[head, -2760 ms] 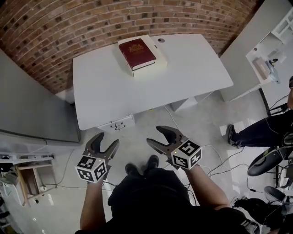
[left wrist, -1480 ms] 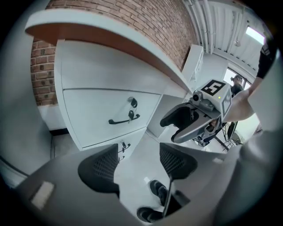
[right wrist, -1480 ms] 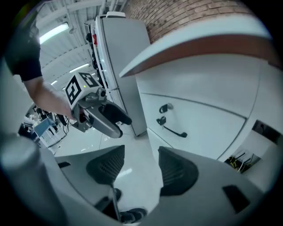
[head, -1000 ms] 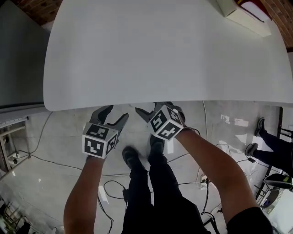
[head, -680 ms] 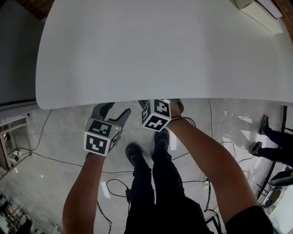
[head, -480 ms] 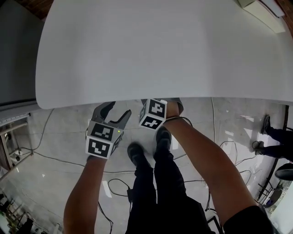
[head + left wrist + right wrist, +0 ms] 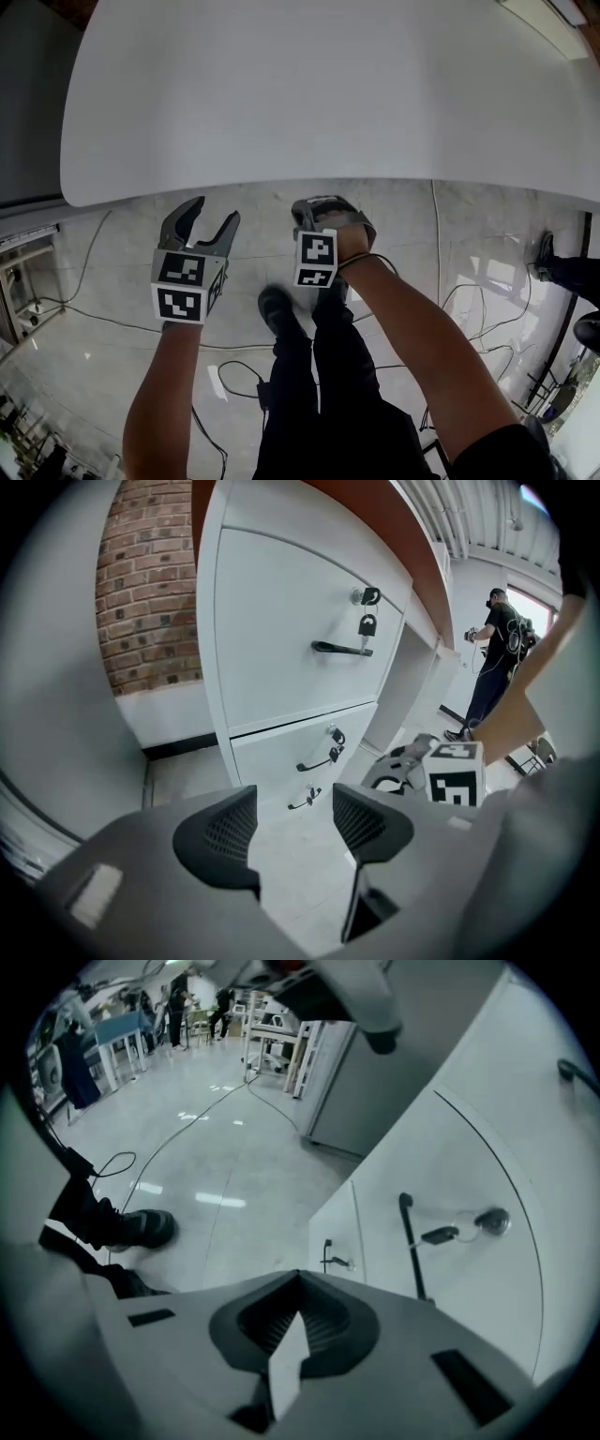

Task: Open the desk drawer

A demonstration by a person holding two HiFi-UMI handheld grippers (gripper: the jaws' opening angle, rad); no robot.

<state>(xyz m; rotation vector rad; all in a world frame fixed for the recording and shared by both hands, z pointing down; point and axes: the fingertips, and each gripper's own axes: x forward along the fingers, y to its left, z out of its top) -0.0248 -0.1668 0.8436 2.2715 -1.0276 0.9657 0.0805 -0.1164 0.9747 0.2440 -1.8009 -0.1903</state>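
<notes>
White drawer [image 7: 469, 1279], its black handle [image 7: 411, 1246] lies level just ahead of our right gripper [image 7: 298, 1314], the nearer one, jaws just clamped together on nothing; left gripper [image 7: 294, 825] is spread wide, empty.

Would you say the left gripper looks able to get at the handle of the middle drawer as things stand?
Probably yes. The left gripper stands open and empty, and the middle drawer's handle lies ahead with nothing in between; the right gripper sits off to one side.
</notes>
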